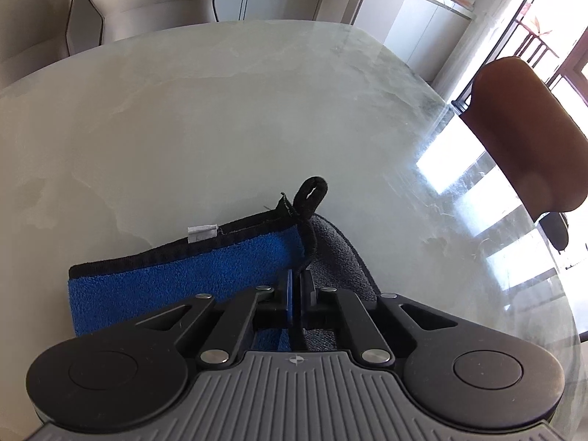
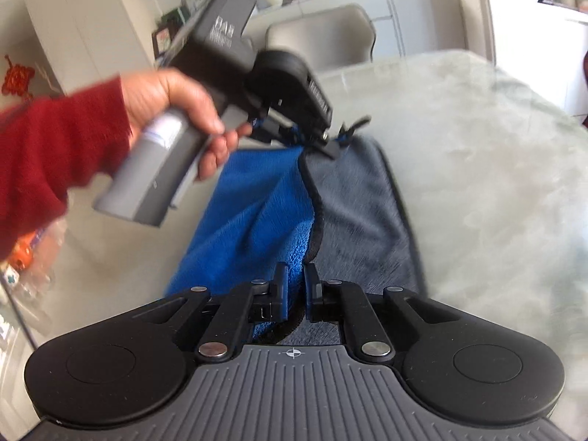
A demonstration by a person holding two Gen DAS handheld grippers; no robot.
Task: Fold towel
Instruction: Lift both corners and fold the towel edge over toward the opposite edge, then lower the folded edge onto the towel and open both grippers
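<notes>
Both grippers pinch the towel (image 2: 257, 217): the left gripper (image 1: 296, 286) has its jaws clamped on the black-bound edge near the hanging loop (image 1: 312, 193), the right gripper (image 2: 294, 283) grips the same hem. Blue over grey, the towel lies on the marble table (image 1: 220, 128).

left gripper (image 1: 296, 286): black two-finger jaws pinching shut on the towel edge
right gripper (image 2: 294, 283): jaws clamping the hem
left hand (image 2: 176, 106): red-sleeved, gripping the grey handle
</notes>
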